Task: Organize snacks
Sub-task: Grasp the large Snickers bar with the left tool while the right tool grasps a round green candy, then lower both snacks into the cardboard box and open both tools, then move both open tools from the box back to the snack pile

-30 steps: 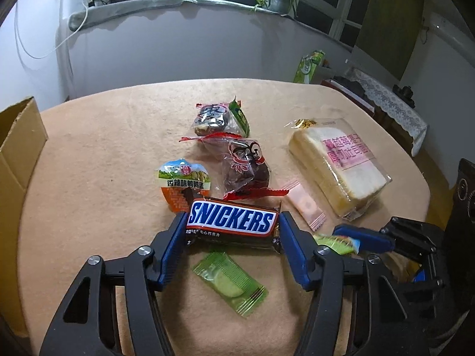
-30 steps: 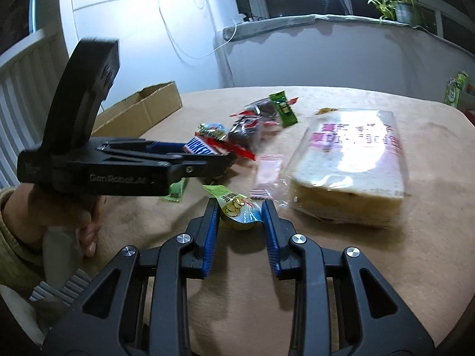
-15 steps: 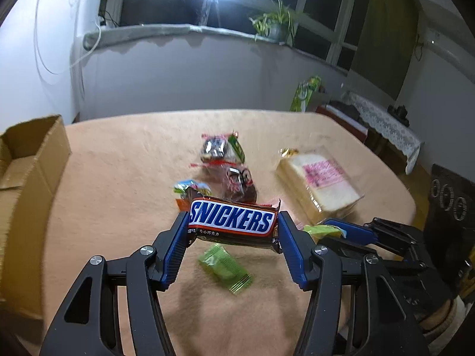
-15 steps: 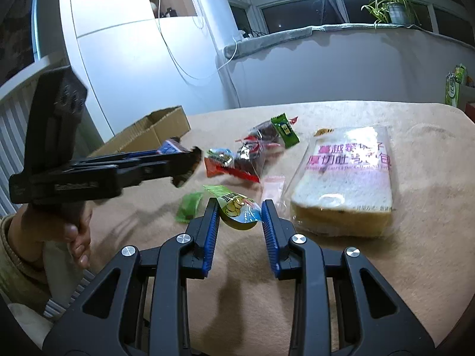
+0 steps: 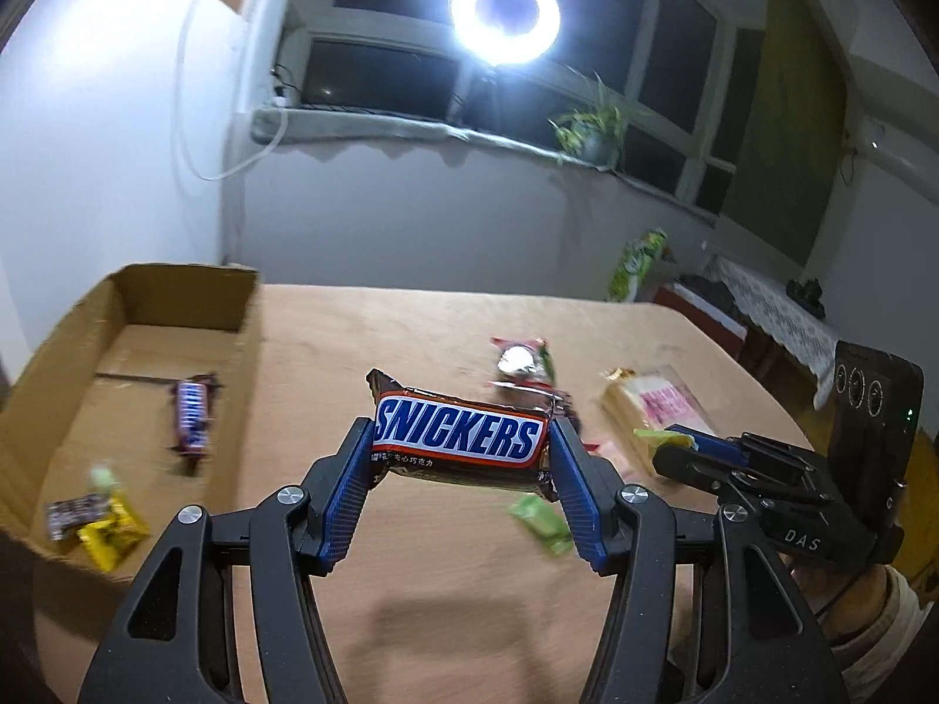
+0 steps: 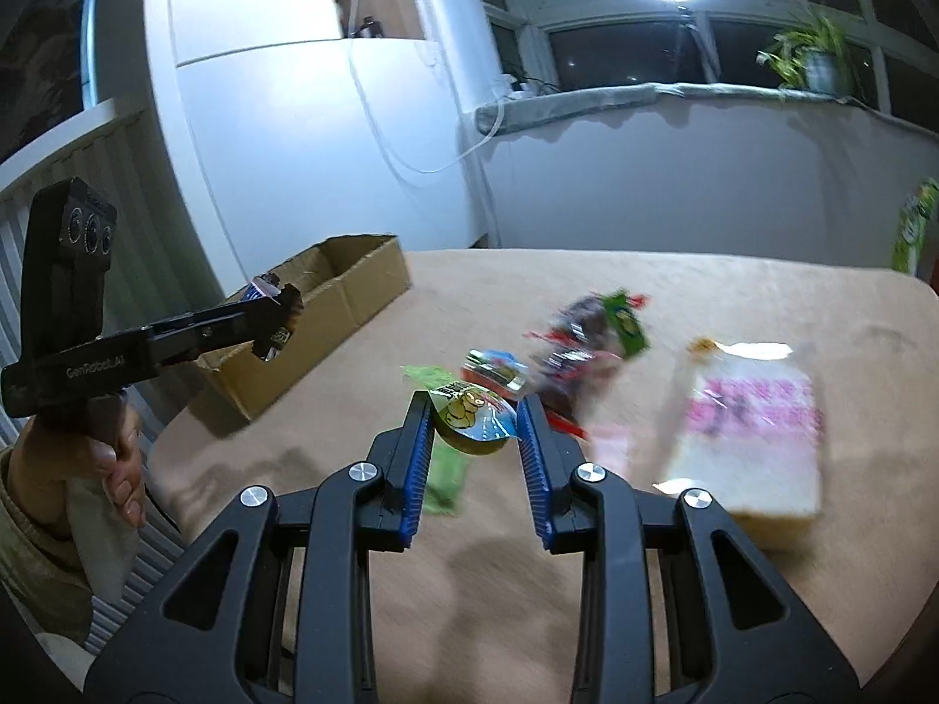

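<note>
My left gripper (image 5: 460,457) is shut on a Snickers bar (image 5: 458,437) and holds it in the air above the table, to the right of the open cardboard box (image 5: 246,317). The box holds a small Snickers (image 5: 192,416) and a yellow packet (image 5: 111,531). My right gripper (image 6: 474,428) is shut on a small yellow-green snack packet (image 6: 472,416), lifted above the table. In the right wrist view the left gripper (image 6: 276,311) hangs near the box (image 6: 346,305). The right gripper (image 5: 675,446) shows at the right of the left wrist view.
On the beige table (image 5: 411,557) lie a wrapped bread loaf (image 6: 757,428), dark snack bags with red and green ends (image 6: 587,334), a round snack cup (image 6: 496,369), and a flat green packet (image 5: 540,522). A green bag (image 5: 637,264) stands beyond the table's far edge.
Both grippers have risen with their snacks. The left one has swung left toward the box, whose inside now shows. The right one has lifted its packet off the table.
</note>
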Demonstrator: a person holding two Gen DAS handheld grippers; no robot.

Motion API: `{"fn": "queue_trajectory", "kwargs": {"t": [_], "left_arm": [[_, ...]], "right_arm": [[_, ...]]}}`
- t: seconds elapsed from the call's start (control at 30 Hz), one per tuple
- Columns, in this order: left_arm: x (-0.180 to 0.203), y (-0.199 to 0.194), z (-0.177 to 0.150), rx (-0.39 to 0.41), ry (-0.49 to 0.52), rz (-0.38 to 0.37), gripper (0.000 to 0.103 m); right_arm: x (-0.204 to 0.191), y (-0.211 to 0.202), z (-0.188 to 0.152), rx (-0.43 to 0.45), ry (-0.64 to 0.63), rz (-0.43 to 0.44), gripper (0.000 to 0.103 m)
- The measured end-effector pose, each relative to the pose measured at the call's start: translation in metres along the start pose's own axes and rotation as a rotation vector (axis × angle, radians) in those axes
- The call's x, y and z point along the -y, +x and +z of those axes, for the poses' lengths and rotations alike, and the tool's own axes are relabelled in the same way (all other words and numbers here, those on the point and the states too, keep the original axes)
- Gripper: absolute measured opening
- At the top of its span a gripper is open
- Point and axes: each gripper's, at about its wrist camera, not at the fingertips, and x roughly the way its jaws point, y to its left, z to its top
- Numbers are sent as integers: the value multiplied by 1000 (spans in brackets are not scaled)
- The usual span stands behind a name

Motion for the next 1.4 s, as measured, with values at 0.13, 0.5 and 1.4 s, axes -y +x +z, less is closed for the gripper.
{"fn": "queue_trajectory", "kwargs": {"t": [0.13, 0.5, 1.4], "left_arm": [[-24, -15, -1, 38, -28, 31, 58], [-98, -46, -8, 96, -130, 136, 58], [-159, -53, -21, 91, -195, 244, 72]], "right_arm": [[-27, 16, 12, -6, -49, 26, 30], [-112, 81, 46, -42, -187, 124, 30], [-178, 165, 83, -45, -257, 169, 59]]}}
